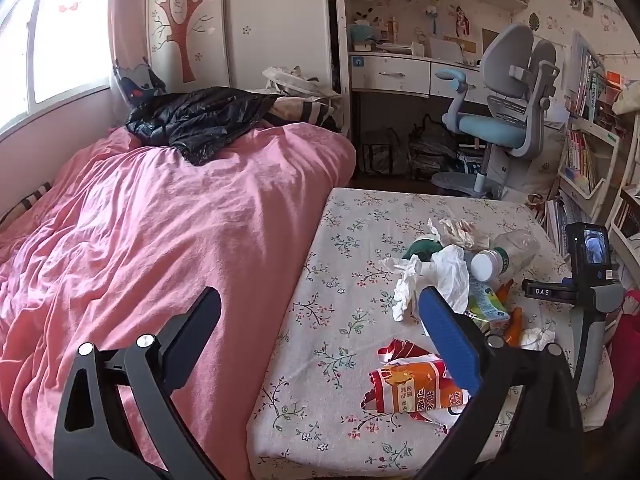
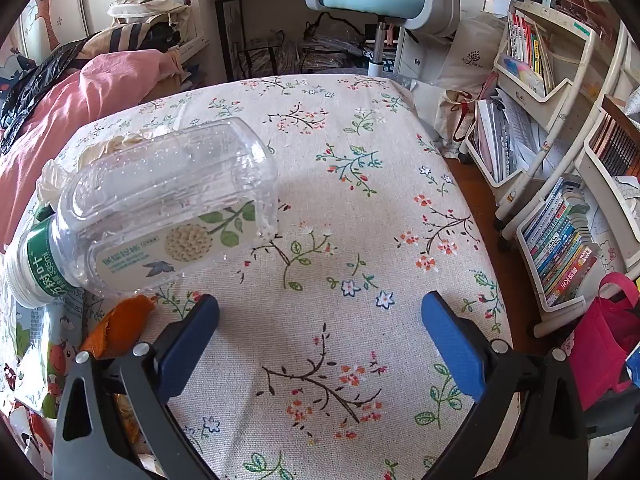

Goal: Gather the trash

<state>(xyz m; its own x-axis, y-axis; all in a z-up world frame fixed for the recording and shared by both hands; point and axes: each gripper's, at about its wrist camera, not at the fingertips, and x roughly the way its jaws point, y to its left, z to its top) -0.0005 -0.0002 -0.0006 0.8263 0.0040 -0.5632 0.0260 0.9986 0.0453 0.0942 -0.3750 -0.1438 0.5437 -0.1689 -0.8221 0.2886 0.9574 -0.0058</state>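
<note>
Left tongs (image 1: 320, 314) hang wide open and empty above the gap between a bed under a rumpled pink duvet (image 1: 160, 216) and a surface draped in a floral tablecloth (image 1: 348, 208). One finger is over the duvet, the other, blue-padded, over the cloth just in front of the litter.

The trash lies bunched toward the right half of the surface: a crumpled white tissue (image 1: 436, 276), a clear plastic bottle (image 1: 508, 250) on its side with its white cap facing the camera, a torn orange-and-white snack wrapper (image 1: 416, 384) nearest the camera, a green-and-yellow packet (image 1: 486, 300), strips of orange peel (image 1: 514, 322), and a beige crumpled wad (image 1: 460, 230) at the back.

Right tongs (image 2: 320, 330) are likewise spread wide with nothing between the blue pads, hovering over bare tablecloth (image 2: 360, 184). In the right wrist view the bottle (image 2: 160, 204) lies to the left and ahead of the fingers, apart from them, its green-banded neck and cap pointing left; a piece of orange peel (image 2: 120, 326) sits just beside the left finger. In the left wrist view, the right tongs' handle and camera stand at the far right edge of the surface.

A black jacket (image 1: 200, 118) lies on the far end of the bed, and a blue-and-grey desk chair (image 1: 500, 120) stands beyond the surface.
</note>
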